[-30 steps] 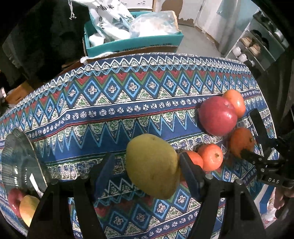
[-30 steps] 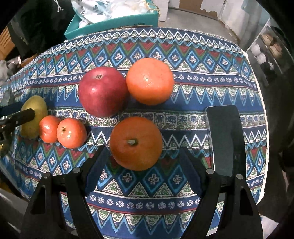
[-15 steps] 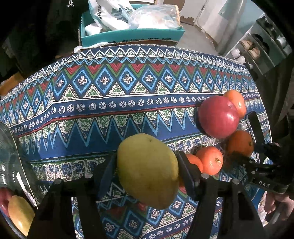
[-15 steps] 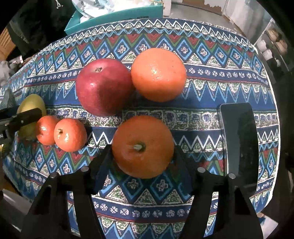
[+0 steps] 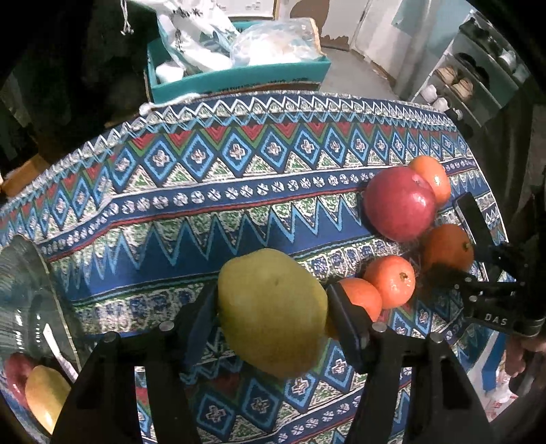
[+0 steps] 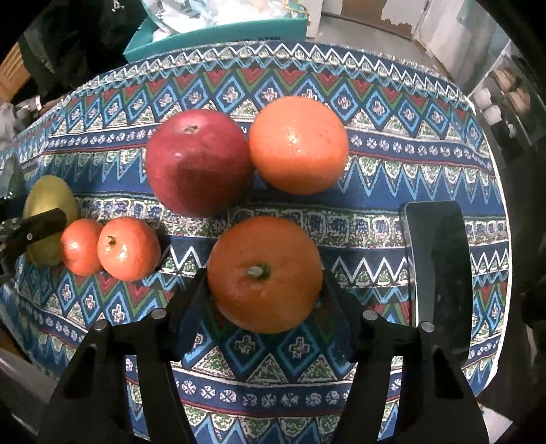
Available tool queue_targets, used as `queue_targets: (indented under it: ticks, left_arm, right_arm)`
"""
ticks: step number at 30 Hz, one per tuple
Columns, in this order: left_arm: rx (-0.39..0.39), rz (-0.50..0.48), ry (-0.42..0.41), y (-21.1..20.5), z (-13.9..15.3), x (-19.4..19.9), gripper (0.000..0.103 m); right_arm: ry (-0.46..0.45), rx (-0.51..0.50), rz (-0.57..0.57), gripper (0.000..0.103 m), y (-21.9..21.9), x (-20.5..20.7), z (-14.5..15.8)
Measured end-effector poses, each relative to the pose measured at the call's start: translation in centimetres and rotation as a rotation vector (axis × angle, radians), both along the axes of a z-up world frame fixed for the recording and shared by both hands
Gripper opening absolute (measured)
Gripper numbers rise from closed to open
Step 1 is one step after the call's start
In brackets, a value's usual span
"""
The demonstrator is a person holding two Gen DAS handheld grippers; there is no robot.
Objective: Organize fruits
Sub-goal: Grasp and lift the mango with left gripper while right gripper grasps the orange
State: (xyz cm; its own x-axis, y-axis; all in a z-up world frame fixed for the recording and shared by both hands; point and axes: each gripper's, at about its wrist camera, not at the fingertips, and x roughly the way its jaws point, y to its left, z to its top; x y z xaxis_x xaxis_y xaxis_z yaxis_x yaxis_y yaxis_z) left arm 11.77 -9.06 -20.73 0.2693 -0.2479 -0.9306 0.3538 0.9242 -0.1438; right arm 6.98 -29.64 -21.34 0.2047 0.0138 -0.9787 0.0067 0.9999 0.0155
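I'm early on — my left gripper (image 5: 271,307) is closing on the yellow-green fruit (image 5: 271,312), my right gripper (image 6: 264,290) clamps an orange (image 6: 264,273); two fruits sit in the glass bowl (image 5: 20,290) at 8 o'clock, four wait on the cloth

My left camera: steep down over the table's (image 5: 239,191) near-left part, close | my right camera: steep down over its near-right part, close | shared: red apple (image 5: 399,205) (image 6: 198,162), two small oranges, far edge, teal box (image 5: 239,78) (image 6: 218,30)
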Motion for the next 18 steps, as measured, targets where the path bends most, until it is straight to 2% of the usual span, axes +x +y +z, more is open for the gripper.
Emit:
queue_targets:
  ticks: [13, 18]
  left_arm:
    - [0.024, 0.01, -0.067, 1.2, 2.9, -1.6, 0.064]
    - [0.029, -0.006, -0.114, 1.0, 4.6, -2.7, 0.064]
  right_arm:
    - [-0.107, 0.009, -0.007, 0.064, 1.2, -0.8, 4.3]
    - [-0.138, 0.007, -0.014, 0.064, 0.2, -1.1, 5.9]
